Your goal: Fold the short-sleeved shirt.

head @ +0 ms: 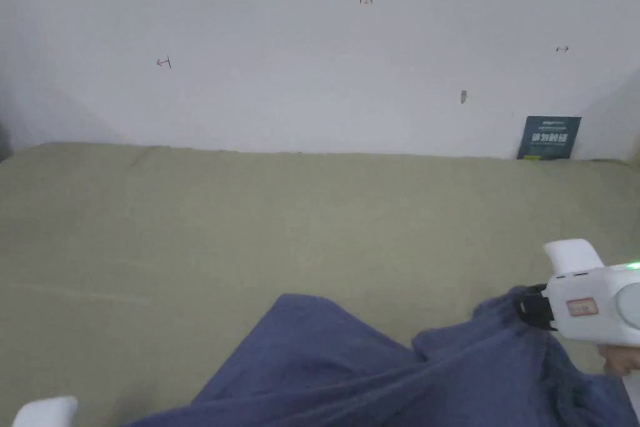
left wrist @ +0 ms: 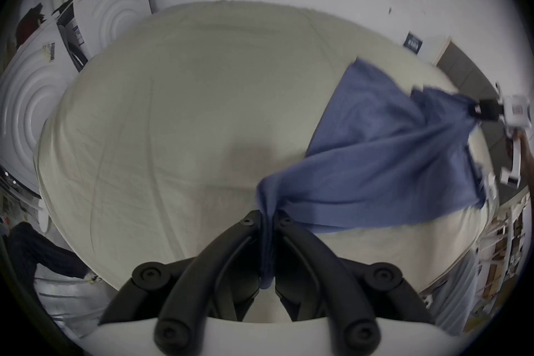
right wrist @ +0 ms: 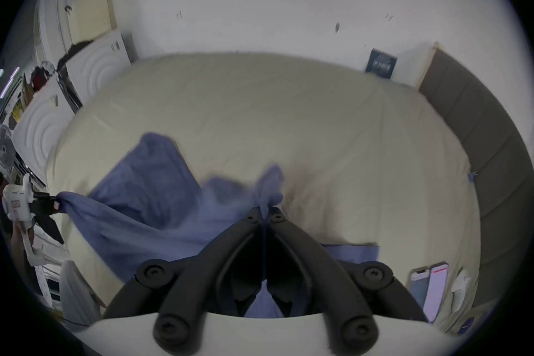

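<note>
Bed: pale olive sheet, flat, mostly bare, runs back to a white wall. Plenty of room to lay the garment out.

Shirt: blue short-sleeved shirt at the near edge of the bed, strung between both tongs. Middle sags and bunches in diagonal drapes; one flap lies on the sheet, pointing toward the wall. Not spread flat yet, so I'd judge this as the lay-out step before any fold.

Right tongs: jaws closed on a pinch of blue fabric, a small tuft poking out past the tips. In the head view the white body of it sits at the right edge with cloth gathered at its nose.

Left tongs: jaws closed on a rope of the same fabric running down between them. Grip looks deep, not a tip pinch.

How to do it well, my read:
- Pull the two tongs apart sideways until the edge between them goes straight, no sag.
- Carry it toward the wall, low, so the hanging part drags flat onto the sheet.
- Lower both sides level, then release.
- Left grip is bunched; expect wrinkles there, smooth after release.

Two phones lie at the bed's near right corner; keep the cloth off them.
</note>
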Tool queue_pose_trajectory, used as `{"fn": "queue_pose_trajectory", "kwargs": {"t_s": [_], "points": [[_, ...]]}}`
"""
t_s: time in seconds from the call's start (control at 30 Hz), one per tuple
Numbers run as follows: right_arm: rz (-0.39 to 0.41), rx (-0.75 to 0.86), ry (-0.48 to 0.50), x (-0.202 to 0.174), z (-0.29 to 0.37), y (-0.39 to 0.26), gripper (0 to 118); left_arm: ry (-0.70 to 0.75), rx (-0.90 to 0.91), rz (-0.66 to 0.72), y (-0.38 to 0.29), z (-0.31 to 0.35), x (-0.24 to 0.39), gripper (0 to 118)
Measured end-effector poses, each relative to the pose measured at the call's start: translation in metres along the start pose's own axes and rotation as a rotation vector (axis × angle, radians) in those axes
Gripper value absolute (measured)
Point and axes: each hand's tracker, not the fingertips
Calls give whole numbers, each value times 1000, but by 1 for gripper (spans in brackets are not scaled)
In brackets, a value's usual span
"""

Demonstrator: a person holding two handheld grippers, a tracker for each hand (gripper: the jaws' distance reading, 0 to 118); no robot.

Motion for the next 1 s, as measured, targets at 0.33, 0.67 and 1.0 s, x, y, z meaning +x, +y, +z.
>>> {"fn": "queue_pose_trajectory", "kwargs": {"t_s": [0.33, 0.67, 1.0], "points": [[-31, 314, -58, 29, 203, 27, 2, -99, 273, -13, 94, 109, 43, 6], [-104, 456, -90, 53, 288, 56, 2, -77, 490, -87, 175, 228, 79, 6], [-175, 489, -96, 57, 267, 98, 2, -16, 514, -98, 221, 245, 99, 6]]}}
